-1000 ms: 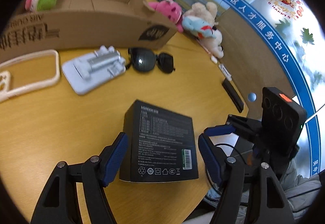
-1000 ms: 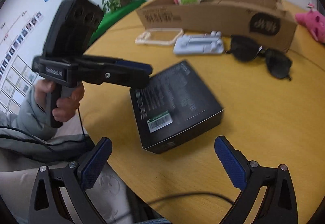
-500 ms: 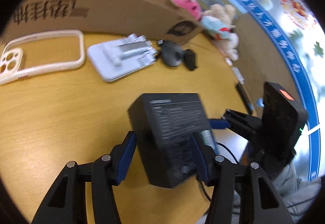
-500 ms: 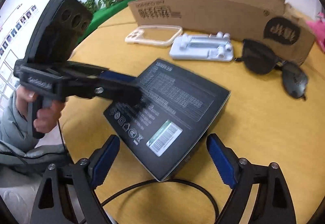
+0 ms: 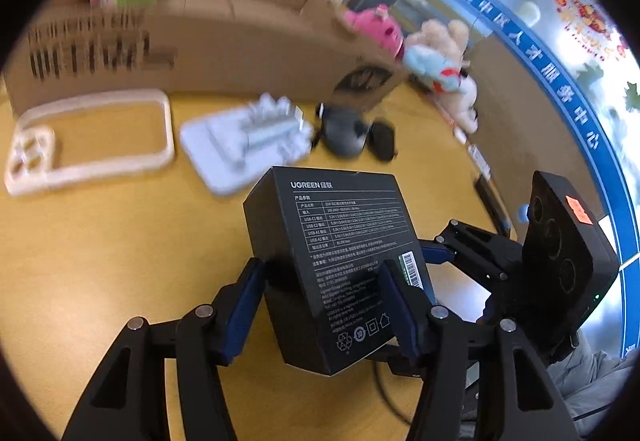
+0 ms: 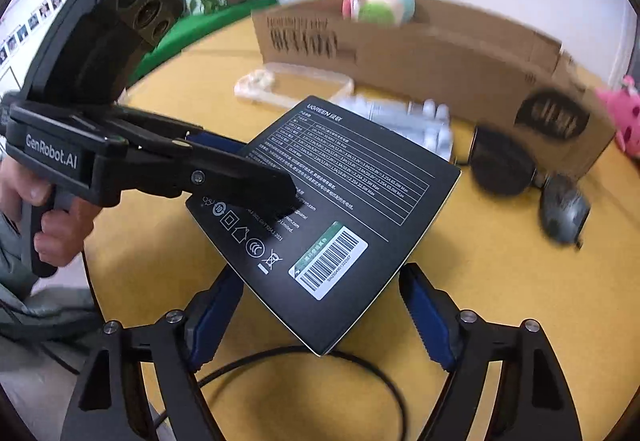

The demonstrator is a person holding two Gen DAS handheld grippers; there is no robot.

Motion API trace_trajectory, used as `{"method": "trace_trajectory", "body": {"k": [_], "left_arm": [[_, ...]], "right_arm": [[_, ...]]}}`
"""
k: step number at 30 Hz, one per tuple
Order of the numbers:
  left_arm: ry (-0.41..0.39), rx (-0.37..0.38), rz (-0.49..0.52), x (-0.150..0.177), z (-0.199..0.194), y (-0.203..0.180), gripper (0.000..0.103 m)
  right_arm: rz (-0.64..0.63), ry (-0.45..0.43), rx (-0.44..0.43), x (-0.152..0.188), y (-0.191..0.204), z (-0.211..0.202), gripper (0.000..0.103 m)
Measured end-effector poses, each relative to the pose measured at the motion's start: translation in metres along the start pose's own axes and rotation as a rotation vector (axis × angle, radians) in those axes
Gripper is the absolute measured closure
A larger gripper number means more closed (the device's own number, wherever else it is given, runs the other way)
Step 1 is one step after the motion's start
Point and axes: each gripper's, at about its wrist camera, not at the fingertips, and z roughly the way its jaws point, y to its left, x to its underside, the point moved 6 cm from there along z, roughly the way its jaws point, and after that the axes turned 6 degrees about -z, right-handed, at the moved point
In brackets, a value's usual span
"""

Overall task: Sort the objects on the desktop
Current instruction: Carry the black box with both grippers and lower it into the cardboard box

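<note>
your left gripper (image 5: 320,305) is clamped on the black box (image 5: 332,261), lifted off the surface (image 5: 100,241) — right gripper (image 6: 320,317) spread wide, grasping nothing. you're mid-carry; next, probably the cardboard box (image 5: 224,53) — clear its wall.

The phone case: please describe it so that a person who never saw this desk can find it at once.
Look along the front wall of the long cardboard box on the yellow table. Three things lie there in a row: a phone case, a pale stand, and dark sunglasses. The case is the flat, off-white open frame with camera holes.
</note>
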Motion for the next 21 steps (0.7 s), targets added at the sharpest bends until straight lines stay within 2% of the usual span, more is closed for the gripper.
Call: {"method": "trace_trajectory", "body": {"k": [6, 12, 18, 21], "left_arm": [[-0.188, -0.032, 0.132, -0.066, -0.051, -0.032, 0.045], [-0.311, -0.049, 0.219, -0.141, -0.079, -0.048, 0.045], [-0.385, -0.060, 0.246, -0.212, -0.087, -0.047, 0.045], [-0.394, -0.076, 0.241, -0.248, -0.082, -0.041, 0.045]], "right_arm": [[-0.075, -0.145, 0.085, -0.067, -0.018, -0.041, 0.023], [-0.148, -0.227, 0.163, -0.137, -0.049, -0.062, 0.023], [-0.146, -0.274, 0.169, -0.209, -0.088, -0.050, 0.023], [-0.147, -0.269, 0.157, -0.242, -0.113, -0.035, 0.023]]}}
